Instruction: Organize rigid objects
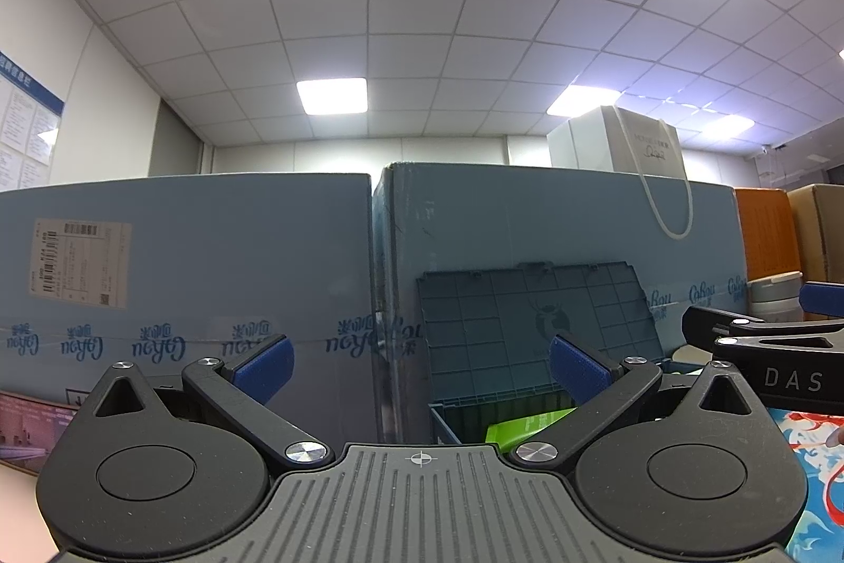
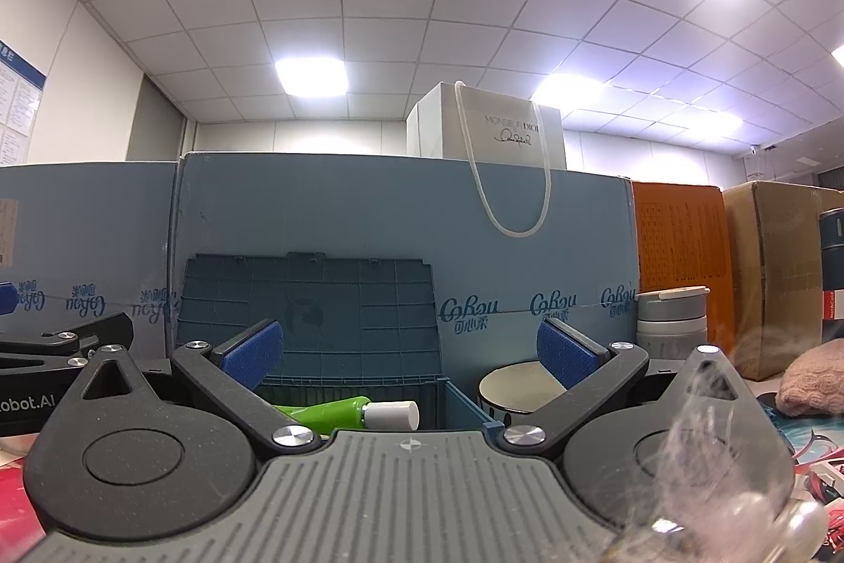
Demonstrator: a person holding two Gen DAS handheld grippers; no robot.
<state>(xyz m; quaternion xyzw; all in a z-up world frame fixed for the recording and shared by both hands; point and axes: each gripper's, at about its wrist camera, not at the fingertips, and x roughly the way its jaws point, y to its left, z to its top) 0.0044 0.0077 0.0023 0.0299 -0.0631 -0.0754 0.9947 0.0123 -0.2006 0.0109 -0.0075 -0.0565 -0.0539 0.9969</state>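
Observation:
A dark teal storage box (image 1: 459, 410) stands open, its gridded lid (image 1: 533, 320) leaning back against blue cartons. It also shows in the right wrist view (image 2: 459, 397), with its lid (image 2: 311, 315) upright. A green tube with a white cap (image 2: 348, 410) lies inside it; a green item (image 1: 522, 428) shows in the left wrist view. My left gripper (image 1: 419, 365) is open and empty, in front of the box's left side. My right gripper (image 2: 409, 352) is open and empty, over the box's right rim. The right gripper's body (image 1: 770, 352) shows at the left view's right edge.
Blue cartons (image 2: 369, 215) wall off the back, with a white Dior bag (image 2: 501, 135) on top. A round metal tin (image 2: 514, 386), a grey lidded cup (image 2: 672, 317), a pink knit item (image 2: 812, 383), an orange box (image 2: 680, 257) and a brown carton (image 2: 775, 257) stand right.

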